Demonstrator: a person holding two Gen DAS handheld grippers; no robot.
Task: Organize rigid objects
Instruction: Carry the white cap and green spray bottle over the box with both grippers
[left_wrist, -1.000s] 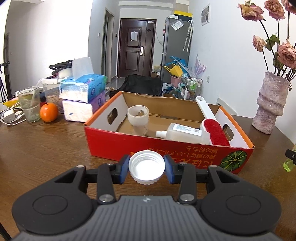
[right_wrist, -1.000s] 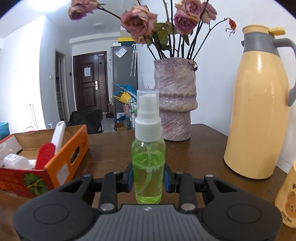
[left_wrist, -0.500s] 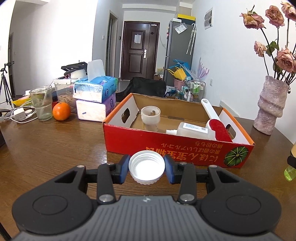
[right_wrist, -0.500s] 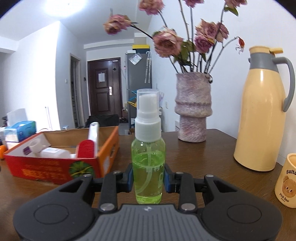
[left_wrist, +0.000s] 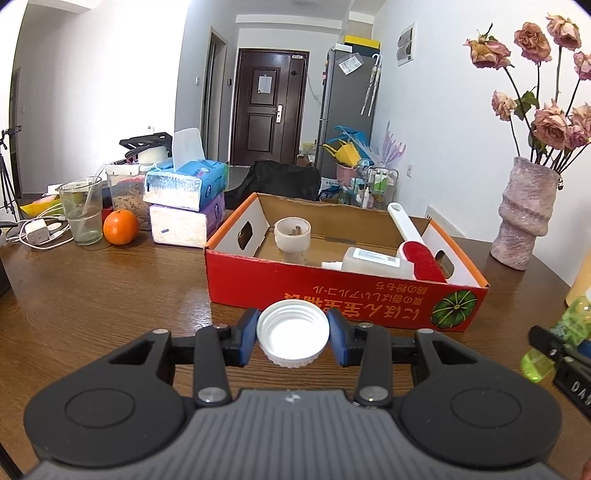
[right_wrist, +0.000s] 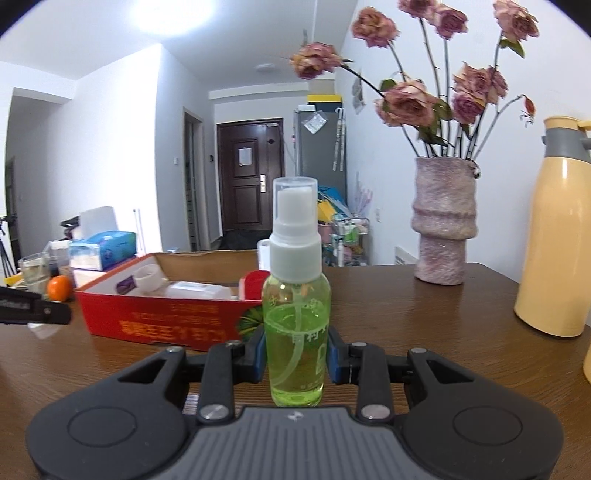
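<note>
My left gripper (left_wrist: 292, 339) has its jaws clenched on a white screw cap (left_wrist: 292, 336), held open side up above the wooden bench (left_wrist: 92, 295) just in front of the red cardboard box (left_wrist: 332, 295). My right gripper (right_wrist: 296, 356) grasps a green spray bottle (right_wrist: 296, 328) upright between its jaws, near the box's right end, with the vase (right_wrist: 443, 221) of dried roses beyond.

My left wrist camera looks low along its tongs (left_wrist: 292, 334) across the surface (left_wrist: 92, 295), facing the red box (left_wrist: 332, 291) square-on and near. My right wrist camera sits further right, looking along its tongs (right_wrist: 296, 356) at the same box (right_wrist: 162, 317) from its right end. Both share the box, the vase (left_wrist: 524, 218) (right_wrist: 443, 218) and the far door (left_wrist: 267, 107) (right_wrist: 251, 177).
</note>
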